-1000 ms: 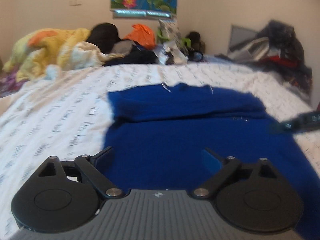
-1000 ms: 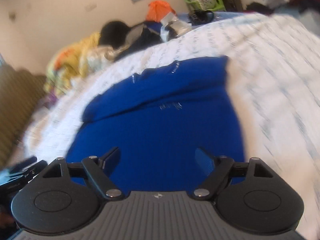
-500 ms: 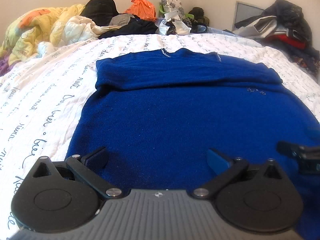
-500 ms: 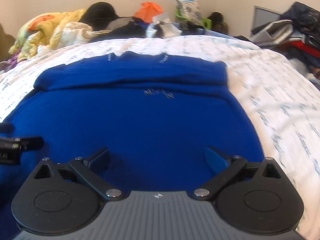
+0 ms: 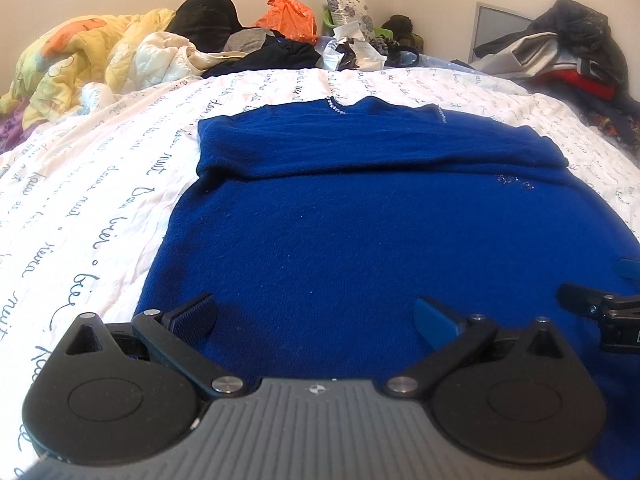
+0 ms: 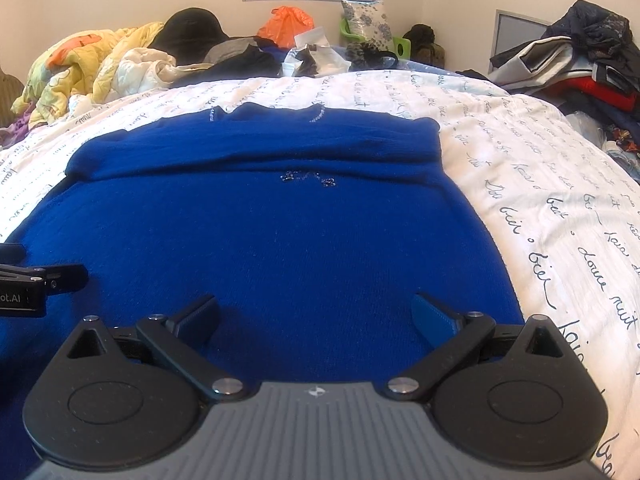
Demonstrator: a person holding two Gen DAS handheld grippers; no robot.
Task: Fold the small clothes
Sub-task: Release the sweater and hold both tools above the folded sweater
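A blue knit sweater (image 5: 352,232) lies flat on the bed, its sleeves folded across the chest near the neckline; it also shows in the right wrist view (image 6: 272,248). My left gripper (image 5: 316,316) is open and empty, low over the sweater's near left hem. My right gripper (image 6: 316,314) is open and empty, low over the near right hem. Each gripper shows at the edge of the other's view: the right gripper (image 5: 600,312) and the left gripper (image 6: 36,284).
The white bedsheet with script print (image 5: 80,208) spreads left and right (image 6: 560,208). A yellow quilt (image 5: 80,56), dark clothes, an orange bag (image 5: 288,16) and clutter lie at the bed's far end. A clothes pile (image 6: 580,60) stands at the right.
Both grippers have dropped and levelled toward the sweater's near hem, side by side. The sweater has not moved. Both stay open.
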